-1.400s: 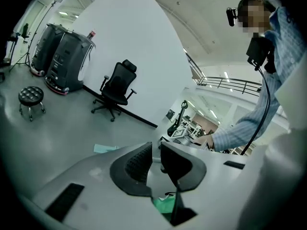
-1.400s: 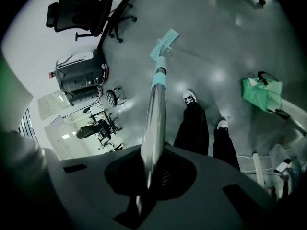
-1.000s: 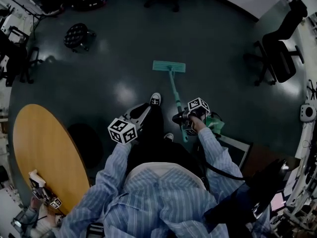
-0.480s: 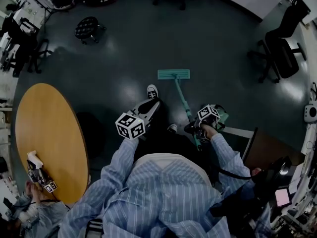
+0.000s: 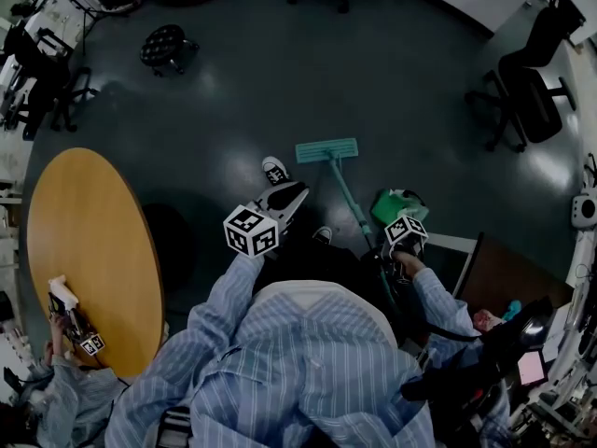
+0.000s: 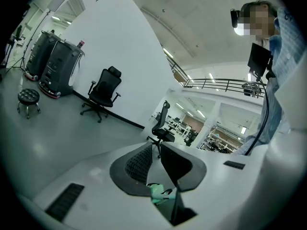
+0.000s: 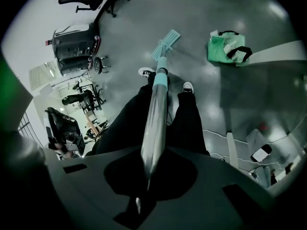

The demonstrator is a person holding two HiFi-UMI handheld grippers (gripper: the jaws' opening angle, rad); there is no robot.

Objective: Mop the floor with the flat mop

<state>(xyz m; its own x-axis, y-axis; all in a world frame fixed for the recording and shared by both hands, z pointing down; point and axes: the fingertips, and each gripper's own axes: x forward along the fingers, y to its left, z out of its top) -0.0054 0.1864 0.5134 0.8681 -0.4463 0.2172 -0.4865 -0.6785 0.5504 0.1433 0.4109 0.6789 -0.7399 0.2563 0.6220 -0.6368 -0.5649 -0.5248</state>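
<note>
The flat mop's teal head (image 5: 326, 150) lies flat on the dark floor, just ahead of my shoe (image 5: 274, 170). Its handle (image 5: 353, 203) slants back to my right gripper (image 5: 396, 246), which is shut on it near my right hip. In the right gripper view the shiny handle (image 7: 156, 119) runs out from the right gripper (image 7: 149, 171) between my legs to the mop head (image 7: 166, 42). My left gripper (image 5: 284, 195) hangs over my left leg, away from the mop. In the left gripper view the left gripper (image 6: 154, 152) has its jaws almost together, with nothing between them.
A green bag (image 5: 399, 203) lies on the floor beside the handle. A round wooden table (image 5: 84, 241) stands at the left, with another person's hands (image 5: 65, 329) at its near edge. Black office chairs (image 5: 522, 87) stand at the right, a stool (image 5: 163, 47) at the far left.
My right gripper has drawn back and to the right toward my hip, dragging the mop head closer to my feet. The green bag now shows beyond the gripper. My left shoe has stepped forward.
</note>
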